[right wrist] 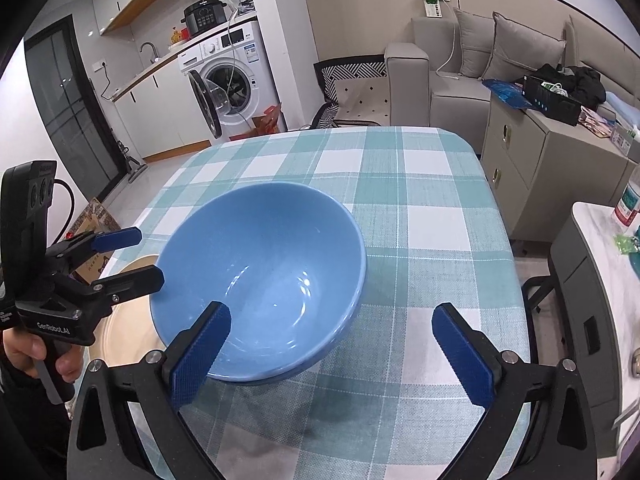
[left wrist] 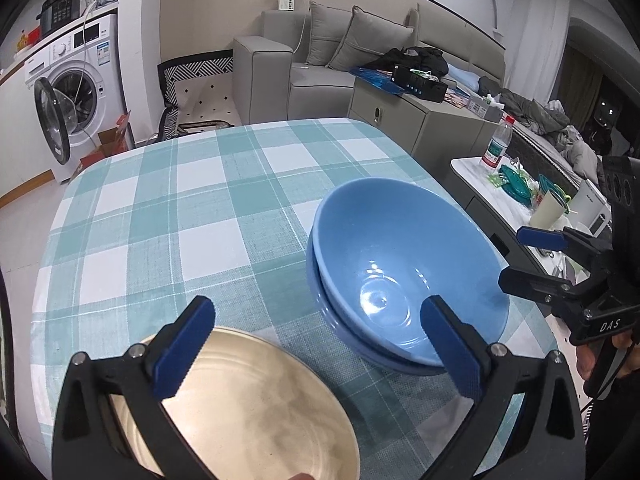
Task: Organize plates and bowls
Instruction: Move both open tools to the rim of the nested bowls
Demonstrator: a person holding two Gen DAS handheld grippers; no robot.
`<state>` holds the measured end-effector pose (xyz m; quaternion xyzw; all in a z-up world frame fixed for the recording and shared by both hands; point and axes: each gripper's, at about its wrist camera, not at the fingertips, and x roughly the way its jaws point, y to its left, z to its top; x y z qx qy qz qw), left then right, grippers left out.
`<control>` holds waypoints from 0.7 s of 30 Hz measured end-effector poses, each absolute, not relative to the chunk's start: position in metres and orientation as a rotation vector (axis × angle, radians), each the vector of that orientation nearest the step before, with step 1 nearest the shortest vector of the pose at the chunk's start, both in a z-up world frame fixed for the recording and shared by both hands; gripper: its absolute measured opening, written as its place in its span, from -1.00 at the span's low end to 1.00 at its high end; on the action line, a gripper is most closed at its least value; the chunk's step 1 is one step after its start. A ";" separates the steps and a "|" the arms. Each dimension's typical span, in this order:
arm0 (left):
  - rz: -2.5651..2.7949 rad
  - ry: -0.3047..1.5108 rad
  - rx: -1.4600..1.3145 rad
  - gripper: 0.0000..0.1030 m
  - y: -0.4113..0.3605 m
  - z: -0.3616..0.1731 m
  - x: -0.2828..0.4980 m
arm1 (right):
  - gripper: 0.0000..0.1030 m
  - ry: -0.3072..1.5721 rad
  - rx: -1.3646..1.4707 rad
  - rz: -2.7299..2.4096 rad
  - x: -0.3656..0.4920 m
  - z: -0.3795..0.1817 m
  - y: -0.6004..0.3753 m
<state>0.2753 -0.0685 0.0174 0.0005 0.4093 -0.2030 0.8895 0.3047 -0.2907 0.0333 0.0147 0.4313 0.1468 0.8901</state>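
Here the table (left wrist: pixel 168 208), under a teal-and-white check cloth, held everything. On it sat a blue bowl (left wrist: pixel 404 272), nested in a second blue bowl (left wrist: pixel 320 280) whose rim showed just beneath it on the left side. Just beside them, nearer the left tongs, lay a cream plate (left wrist: pixel 256 408), flat on the cloth. The left tongs (left wrist: pixel 316 348) hung above the plate and the bowl's near edge, jaws spread wide and gripping nothing. The right tongs (right wrist: pixel 332 348) hovered at the bowl's near rim, jaws likewise wide apart and empty, one blue pad (right wrist: pixel 200 356) over the rim; whether it touched could not be told.
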 end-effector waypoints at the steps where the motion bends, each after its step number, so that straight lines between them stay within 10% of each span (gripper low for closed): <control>1: -0.424 0.847 -0.007 1.00 -0.068 0.017 0.275 | 0.99 0.904 0.048 0.312 0.305 0.032 -0.292; 21: -0.379 0.888 -0.052 1.00 -0.067 -0.002 0.287 | 0.99 0.982 0.167 0.319 0.315 0.005 -0.296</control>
